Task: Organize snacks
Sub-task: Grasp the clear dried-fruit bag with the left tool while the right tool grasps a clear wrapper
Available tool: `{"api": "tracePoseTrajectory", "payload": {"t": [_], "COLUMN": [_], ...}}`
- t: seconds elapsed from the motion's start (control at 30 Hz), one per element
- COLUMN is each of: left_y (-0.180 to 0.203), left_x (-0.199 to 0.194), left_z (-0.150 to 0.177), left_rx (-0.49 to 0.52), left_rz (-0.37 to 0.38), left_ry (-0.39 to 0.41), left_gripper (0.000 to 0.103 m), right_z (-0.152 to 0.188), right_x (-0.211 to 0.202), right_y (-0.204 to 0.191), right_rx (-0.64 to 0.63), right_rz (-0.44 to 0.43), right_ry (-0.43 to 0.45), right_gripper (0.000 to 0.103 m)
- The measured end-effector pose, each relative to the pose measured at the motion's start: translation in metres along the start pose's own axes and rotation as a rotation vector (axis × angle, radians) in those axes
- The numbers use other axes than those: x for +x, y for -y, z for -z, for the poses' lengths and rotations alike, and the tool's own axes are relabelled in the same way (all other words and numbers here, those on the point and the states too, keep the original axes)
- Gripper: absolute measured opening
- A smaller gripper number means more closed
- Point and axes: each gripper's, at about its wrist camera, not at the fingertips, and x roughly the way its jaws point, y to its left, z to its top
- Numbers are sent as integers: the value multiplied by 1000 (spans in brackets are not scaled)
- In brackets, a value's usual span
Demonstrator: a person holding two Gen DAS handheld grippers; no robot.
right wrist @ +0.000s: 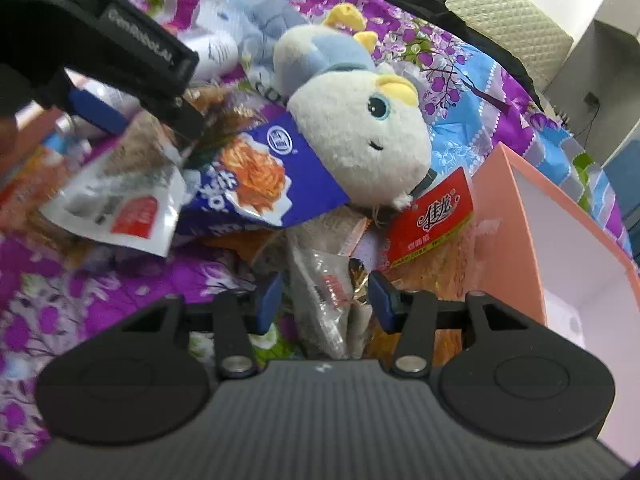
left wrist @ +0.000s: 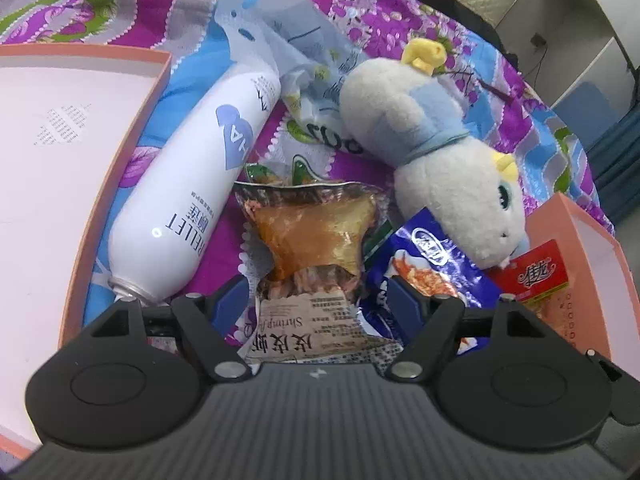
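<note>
Both my grippers hang over a pile of snack packets on the purple floral bedspread.

My left gripper stands wide, its blue pads either side of a clear shrimp packet without pressing it; a white spray bottle lies just left, a plush toy far right. My right gripper is half open around a clear silver packet, pads not touching. A blue noodle packet lies left of a red packet. A pink box sits right.
</note>
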Motion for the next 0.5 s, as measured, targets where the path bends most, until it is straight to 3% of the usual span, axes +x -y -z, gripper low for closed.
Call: {"api": "tracePoseTrajectory", "payload": {"t": [0.1, 0.17, 0.3, 0.5], "left_y": [0, 2, 5, 14], "left_x": [6, 10, 7, -15], "left_z": [2, 4, 9, 15], "left_rx": [10, 24, 32, 47], "left_rz": [6, -11, -19, -28], "left_ry": [-14, -34, -24, -14], "left_gripper": [72, 64, 55, 48], "right_z": [0, 0, 2, 5], "right_x": [7, 10, 7, -15], "right_y": [1, 1, 0, 5], "right_rx": [-5, 6, -4, 47], "right_rz": [-2, -20, -11, -40], "right_ry": [-25, -43, -32, -22], "right_gripper": [49, 41, 37, 33]}}
